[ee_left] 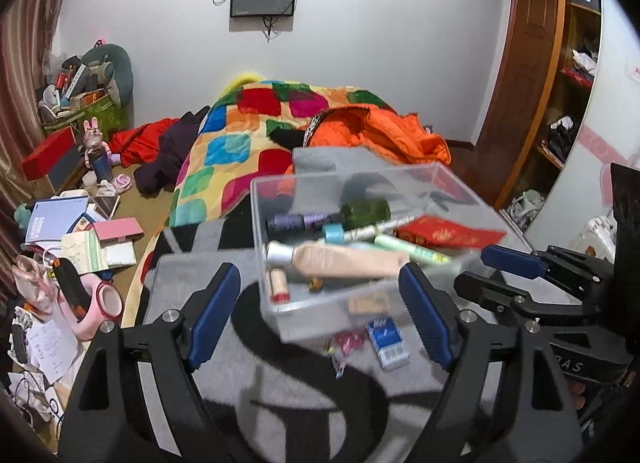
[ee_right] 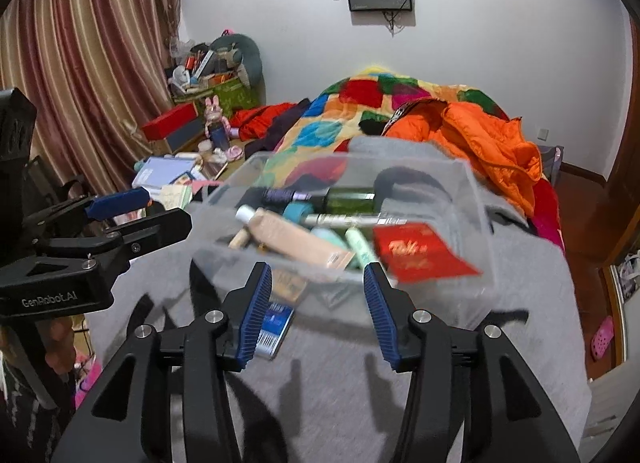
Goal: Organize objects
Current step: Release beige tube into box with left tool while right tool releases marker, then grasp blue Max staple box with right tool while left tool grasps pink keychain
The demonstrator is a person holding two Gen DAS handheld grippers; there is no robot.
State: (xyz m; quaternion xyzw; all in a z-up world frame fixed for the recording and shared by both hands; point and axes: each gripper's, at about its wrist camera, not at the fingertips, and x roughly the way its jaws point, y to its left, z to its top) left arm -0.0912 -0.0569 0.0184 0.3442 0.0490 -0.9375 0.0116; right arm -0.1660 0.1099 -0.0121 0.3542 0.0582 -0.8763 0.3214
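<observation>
A clear plastic box [ee_left: 280,303] [ee_right: 472,295] sits on a grey blanket [ee_left: 304,395] [ee_right: 344,375] on the bed. It holds a beige tube [ee_left: 344,261] [ee_right: 296,241], a purple bottle [ee_left: 296,221], a green bottle [ee_left: 366,210], pens and a red packet [ee_left: 448,235] [ee_right: 420,255]. A blue-and-white pack [ee_left: 387,341] [ee_right: 274,329] and small wrapped bits lie on the blanket just in front of the box. My left gripper [ee_left: 320,315] is open and empty, near the box's front. My right gripper [ee_right: 316,313] is open and empty, its fingers at the box's front wall.
A patchwork quilt [ee_left: 240,135] and an orange jacket [ee_left: 384,135] [ee_right: 488,143] are piled behind the box. Books, boxes and toys clutter a low surface [ee_left: 80,223] to the left. A wooden wardrobe [ee_left: 532,103] stands right.
</observation>
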